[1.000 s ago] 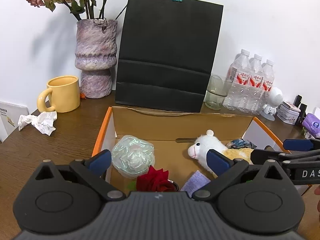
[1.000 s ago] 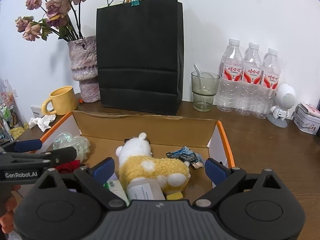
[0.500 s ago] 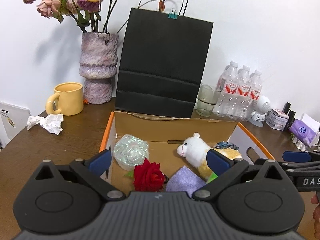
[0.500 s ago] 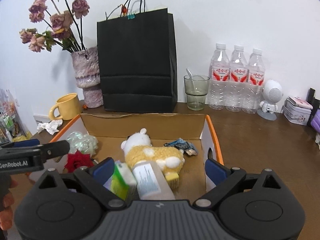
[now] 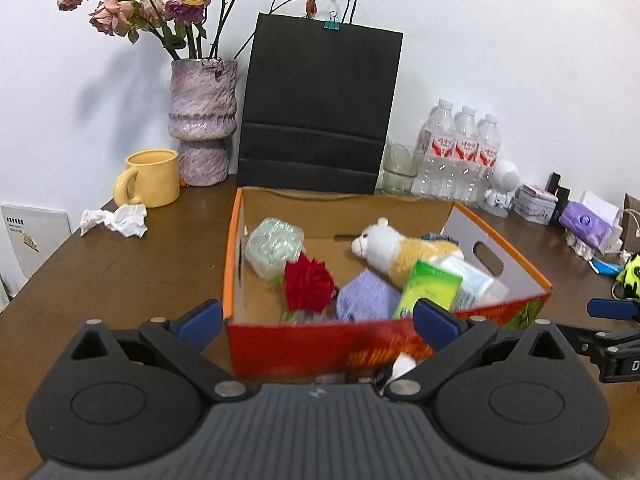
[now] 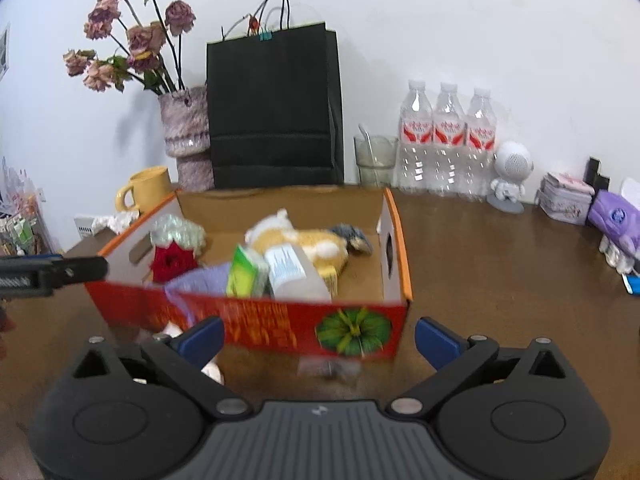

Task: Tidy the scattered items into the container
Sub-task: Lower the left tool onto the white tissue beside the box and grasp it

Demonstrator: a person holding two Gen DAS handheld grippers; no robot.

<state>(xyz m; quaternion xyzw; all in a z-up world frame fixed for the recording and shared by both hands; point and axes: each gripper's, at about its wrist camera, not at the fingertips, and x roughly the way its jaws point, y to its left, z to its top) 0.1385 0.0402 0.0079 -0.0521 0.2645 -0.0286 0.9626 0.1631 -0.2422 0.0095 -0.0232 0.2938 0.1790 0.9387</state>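
An open cardboard box with a red front and orange rim [image 5: 532, 304] [image 6: 280, 324] stands on the brown table. In it lie a red rose [image 5: 308, 282] [image 6: 172, 260], an iridescent wrapped ball [image 5: 274, 246], a plush alpaca [image 5: 396, 250] [image 6: 296, 240], a purple cloth [image 5: 366, 298], a green packet [image 5: 430, 290] [image 6: 246, 274] and a white bottle [image 6: 296, 272]. My left gripper [image 5: 318, 320] is open and empty, in front of the box. My right gripper [image 6: 318, 334] is open and empty, also in front of it. Small whitish items lie at the box's front foot [image 5: 402, 364] [image 6: 212, 370].
Behind the box stand a black paper bag [image 5: 320, 112], a purple vase with dried roses [image 5: 202, 120], a yellow mug [image 5: 150, 178], a glass [image 6: 374, 160] and water bottles [image 6: 444, 140]. Crumpled tissue [image 5: 116, 220] lies left. Small boxes and a purple pack [image 6: 614, 220] sit right.
Both grippers have pulled back and up from over the box to in front of it. The box's red front wall has come into view. Both stay open and empty.
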